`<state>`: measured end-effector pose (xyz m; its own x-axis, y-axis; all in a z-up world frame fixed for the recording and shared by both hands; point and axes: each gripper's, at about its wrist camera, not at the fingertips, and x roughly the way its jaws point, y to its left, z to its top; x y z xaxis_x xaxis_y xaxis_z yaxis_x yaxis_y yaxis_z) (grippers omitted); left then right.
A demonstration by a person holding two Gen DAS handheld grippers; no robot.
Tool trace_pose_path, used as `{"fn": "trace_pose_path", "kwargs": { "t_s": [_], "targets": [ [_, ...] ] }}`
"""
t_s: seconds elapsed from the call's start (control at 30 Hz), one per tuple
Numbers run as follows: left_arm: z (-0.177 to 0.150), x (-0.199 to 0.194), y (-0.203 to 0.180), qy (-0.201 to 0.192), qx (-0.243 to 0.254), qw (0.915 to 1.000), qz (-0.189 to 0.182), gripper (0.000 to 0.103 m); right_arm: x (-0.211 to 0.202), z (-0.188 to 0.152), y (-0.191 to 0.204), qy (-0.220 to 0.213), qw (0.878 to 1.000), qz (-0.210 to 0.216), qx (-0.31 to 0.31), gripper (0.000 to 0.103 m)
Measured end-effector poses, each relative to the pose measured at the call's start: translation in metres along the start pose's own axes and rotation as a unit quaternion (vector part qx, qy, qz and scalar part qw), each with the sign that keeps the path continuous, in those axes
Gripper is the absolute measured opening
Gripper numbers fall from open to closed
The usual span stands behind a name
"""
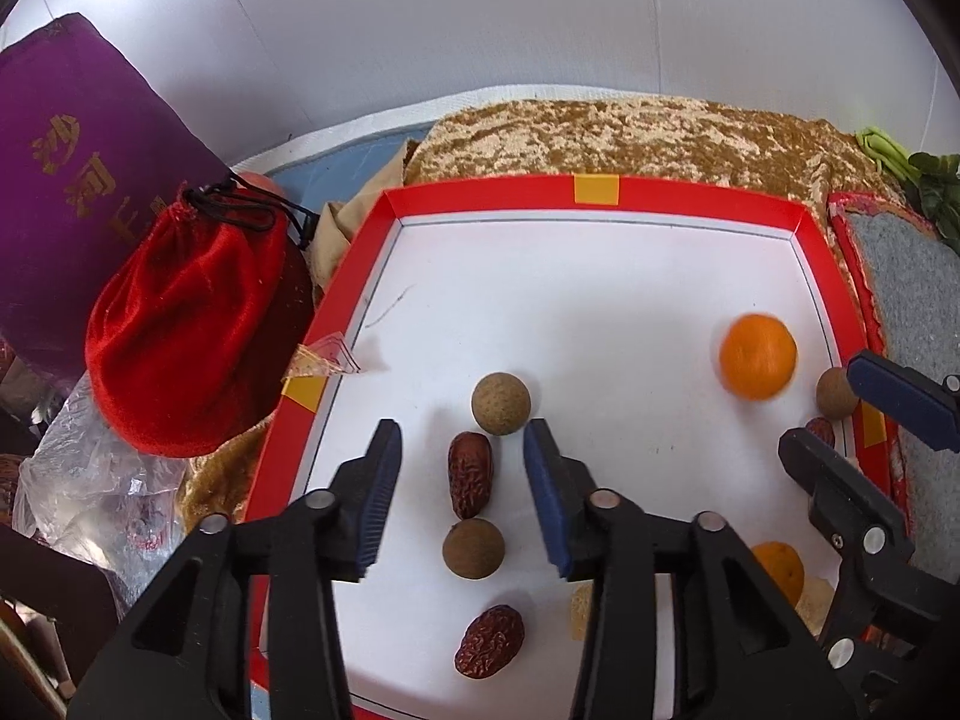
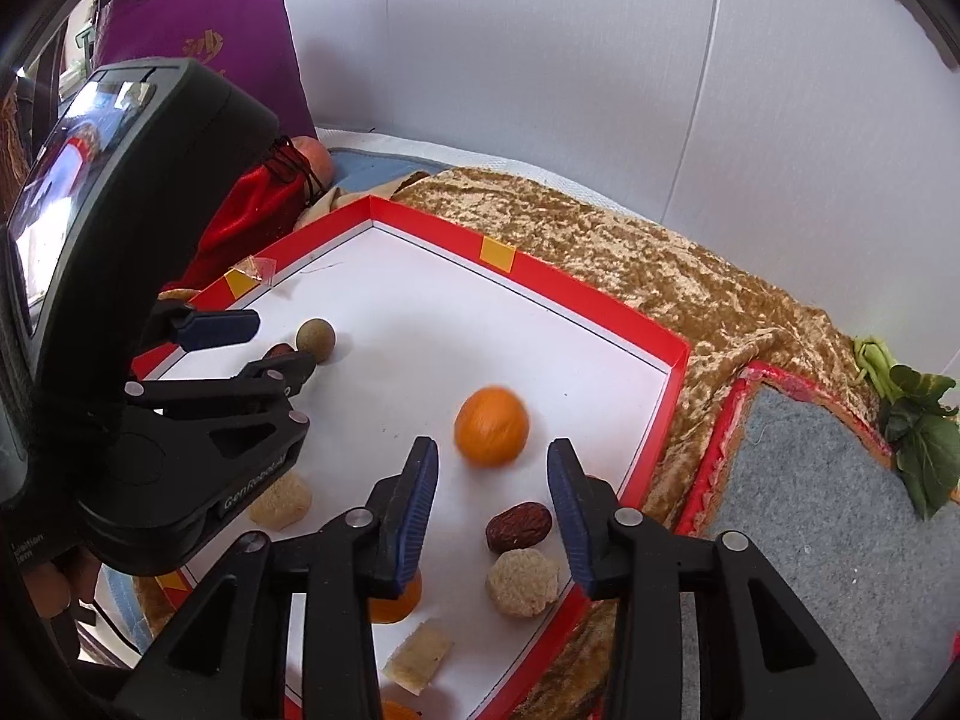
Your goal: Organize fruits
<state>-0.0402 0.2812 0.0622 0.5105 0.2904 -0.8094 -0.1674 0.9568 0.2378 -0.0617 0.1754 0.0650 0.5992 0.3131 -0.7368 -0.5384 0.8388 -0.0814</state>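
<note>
The fruits are lying scattered inside a red-rimmed white tray [image 1: 591, 189], which is sitting on a gold crushed-velvet cloth [image 2: 660, 276]. A blurred orange [image 1: 758, 356] is resting on the tray floor toward the tray's right wall, free of both tools. The left tongs [image 1: 462, 450] are hanging spread wide over the tray's near-left part, gripping nothing; a wrinkled red date [image 1: 470, 474] is lying between the two blue pads, a round brown longan [image 1: 500, 402] is sitting just past the fingertips, a second longan [image 1: 473, 549] is lying nearer the tray's front edge, and another date [image 1: 490, 641] is lying closer still to that edge. The right tongs [image 2: 492, 468] are also standing open and empty above the tray's right side, with the orange [image 2: 492, 426] just beyond their tips. Between the right pads a dark date [image 2: 518, 526] is lying against a pale rough ball [image 2: 522, 582]. Another pale ball [image 2: 281, 501] is sitting further in from the tray's right wall, and a pale cut chunk [image 2: 418, 657] is lying near the tray's front edge. A red drawstring pouch [image 1: 198, 330] is slumping just outside the tray's left wall, with a purple bag [image 1: 72, 180] behind it. A grey felt mat [image 2: 840, 516] is lying beyond the tray's right wall.
</note>
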Motion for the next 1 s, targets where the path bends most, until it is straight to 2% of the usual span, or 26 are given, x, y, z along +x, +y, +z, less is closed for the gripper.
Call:
{"fn": "trace_pose_path", "kwargs": {
  "t_s": [0.07, 0.13, 0.3, 0.43, 0.7, 0.83, 0.97, 1.0],
  "targets": [
    [0.001, -0.004, 0.001, -0.008, -0.002, 1.0, 0.004, 0.046, -0.002, 0.0, 0.0, -0.002, 1.0, -0.002, -0.002, 0.041],
    [0.002, -0.009, 0.002, -0.018, -0.004, 0.9998, 0.007, 0.052, -0.003, 0.001, 0.001, -0.005, 1.0, -0.006, -0.005, 0.043],
    [0.005, -0.029, 0.009, -0.053, -0.019, 0.9981, 0.026, 0.064, -0.01, 0.002, 0.005, -0.013, 1.0, -0.019, -0.015, 0.052],
    [0.009, -0.045, 0.015, -0.091, -0.033, 0.9939, 0.051, 0.081, -0.017, 0.003, 0.007, -0.022, 0.999, -0.031, -0.021, 0.056],
    [0.006, -0.079, 0.039, -0.134, -0.1, 0.983, 0.077, 0.083, -0.035, 0.008, -0.004, -0.041, 0.998, -0.044, -0.012, 0.064],
    [-0.004, -0.096, 0.038, -0.152, -0.111, 0.9769, 0.101, 0.083, -0.043, 0.007, -0.01, -0.049, 0.998, -0.046, -0.001, 0.065],
    [-0.019, -0.123, 0.024, -0.192, -0.101, 0.9725, 0.086, 0.084, -0.055, 0.007, -0.013, -0.066, 0.996, -0.056, 0.001, 0.066],
    [-0.024, -0.131, 0.021, -0.204, -0.103, 0.9701, 0.082, 0.087, -0.059, 0.007, -0.013, -0.071, 0.996, -0.06, -0.001, 0.066]
  ]
}}
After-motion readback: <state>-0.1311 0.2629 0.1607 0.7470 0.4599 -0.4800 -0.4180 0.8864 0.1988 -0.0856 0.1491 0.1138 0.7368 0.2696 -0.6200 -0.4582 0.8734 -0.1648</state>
